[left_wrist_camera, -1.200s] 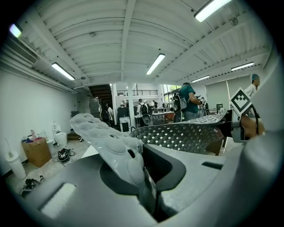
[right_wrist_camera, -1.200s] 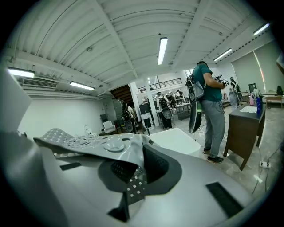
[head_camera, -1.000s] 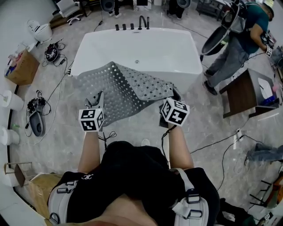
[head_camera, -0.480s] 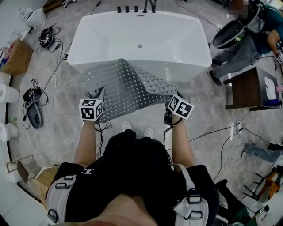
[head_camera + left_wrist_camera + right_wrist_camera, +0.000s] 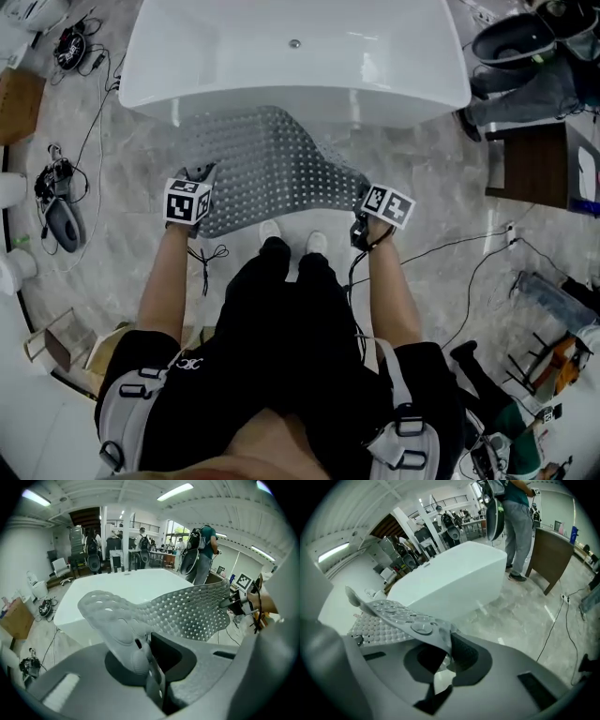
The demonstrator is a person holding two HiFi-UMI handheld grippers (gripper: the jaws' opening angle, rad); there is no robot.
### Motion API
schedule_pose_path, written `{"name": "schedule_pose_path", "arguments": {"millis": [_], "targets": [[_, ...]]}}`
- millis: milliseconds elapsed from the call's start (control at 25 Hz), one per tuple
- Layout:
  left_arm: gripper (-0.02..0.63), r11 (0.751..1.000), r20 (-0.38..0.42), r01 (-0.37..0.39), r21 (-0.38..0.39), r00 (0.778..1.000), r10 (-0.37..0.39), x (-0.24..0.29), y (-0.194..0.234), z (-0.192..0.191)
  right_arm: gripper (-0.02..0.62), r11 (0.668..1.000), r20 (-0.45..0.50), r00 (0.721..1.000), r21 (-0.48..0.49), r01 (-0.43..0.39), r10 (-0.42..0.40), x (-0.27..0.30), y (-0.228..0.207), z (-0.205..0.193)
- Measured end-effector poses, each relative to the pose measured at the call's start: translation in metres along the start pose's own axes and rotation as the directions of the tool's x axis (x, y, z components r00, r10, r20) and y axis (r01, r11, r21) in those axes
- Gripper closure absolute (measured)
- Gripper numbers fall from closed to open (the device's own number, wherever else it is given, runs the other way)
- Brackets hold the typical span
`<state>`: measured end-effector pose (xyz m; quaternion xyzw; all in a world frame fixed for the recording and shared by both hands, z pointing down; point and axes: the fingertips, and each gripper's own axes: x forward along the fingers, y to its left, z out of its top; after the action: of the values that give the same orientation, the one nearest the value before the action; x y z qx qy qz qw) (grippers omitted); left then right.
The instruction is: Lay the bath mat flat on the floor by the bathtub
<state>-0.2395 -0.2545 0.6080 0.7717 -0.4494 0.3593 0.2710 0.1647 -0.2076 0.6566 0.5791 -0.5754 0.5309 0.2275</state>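
Observation:
A grey perforated bath mat point(image 5: 272, 169) hangs stretched between my two grippers, in front of the white bathtub point(image 5: 291, 56). My left gripper point(image 5: 194, 181) is shut on the mat's near left corner point(image 5: 133, 644). My right gripper point(image 5: 364, 208) is shut on the near right corner point(image 5: 440, 637). The mat sags and bulges upward in the middle above the grey tiled floor point(image 5: 122, 272). Its far edge reaches toward the tub's side. In the left gripper view the mat point(image 5: 187, 611) spans across to the right gripper point(image 5: 236, 603).
The person's white shoes point(image 5: 291, 234) stand just behind the mat. Cables point(image 5: 450, 246) run over the floor at right, more gear and cables point(image 5: 52, 202) at left. A dark wooden table point(image 5: 534, 164) and another person point(image 5: 525, 80) are at the upper right.
The view has dropped closer to the tub and floor. Both grippers have carried the mat down and toward the tub's side, and it now hangs lower and more spread out.

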Motion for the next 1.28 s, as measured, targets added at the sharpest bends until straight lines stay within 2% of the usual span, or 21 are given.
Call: {"name": "schedule_pose_path", "arguments": {"millis": [200,360,480,600,720,960,1160,1280], "targets": [[0.569,0.996,-0.117,0.051,-0.072,0.991,-0.059,0.081,0.030,-0.046,0.572,1.000,-0.143,0.990,0.013,0.006,-0.004,0.069,-0.029,-0.030],[0.571,0.987,-0.159,0.065,-0.145,0.983,-0.088,0.153,0.055,-0.081,0.572,1.000,-0.203,0.979,-0.015,0.010,-0.013,0.132,-0.041,-0.039],[0.571,0.979,-0.192,0.077,-0.190,0.975,-0.114,0.210,0.057,-0.113,0.572,0.999,-0.217,0.976,-0.039,-0.025,0.016,0.183,-0.052,-0.042],[0.571,0.982,-0.229,0.073,-0.175,0.967,-0.113,0.271,0.049,-0.145,0.572,0.997,-0.221,0.975,-0.067,-0.048,0.032,0.238,-0.071,-0.041],[0.571,0.984,-0.275,0.062,-0.167,0.955,-0.107,0.320,0.040,-0.185,0.572,0.993,-0.260,0.966,-0.112,-0.028,-0.002,0.284,-0.094,-0.061],[0.577,0.971,-0.327,0.044,-0.236,0.937,-0.122,0.400,0.048,-0.264,0.572,0.990,-0.306,0.952,-0.142,-0.016,-0.028,0.371,-0.132,-0.102],[0.577,0.975,-0.333,0.040,-0.219,0.936,-0.113,0.451,0.056,-0.297,0.572,0.990,-0.317,0.948,-0.140,-0.008,-0.037,0.427,-0.156,-0.120],[0.577,0.971,-0.326,0.024,-0.238,0.940,-0.103,0.475,0.063,-0.312,0.572,0.991,-0.316,0.948,-0.136,-0.020,-0.024,0.455,-0.160,-0.127]]}}
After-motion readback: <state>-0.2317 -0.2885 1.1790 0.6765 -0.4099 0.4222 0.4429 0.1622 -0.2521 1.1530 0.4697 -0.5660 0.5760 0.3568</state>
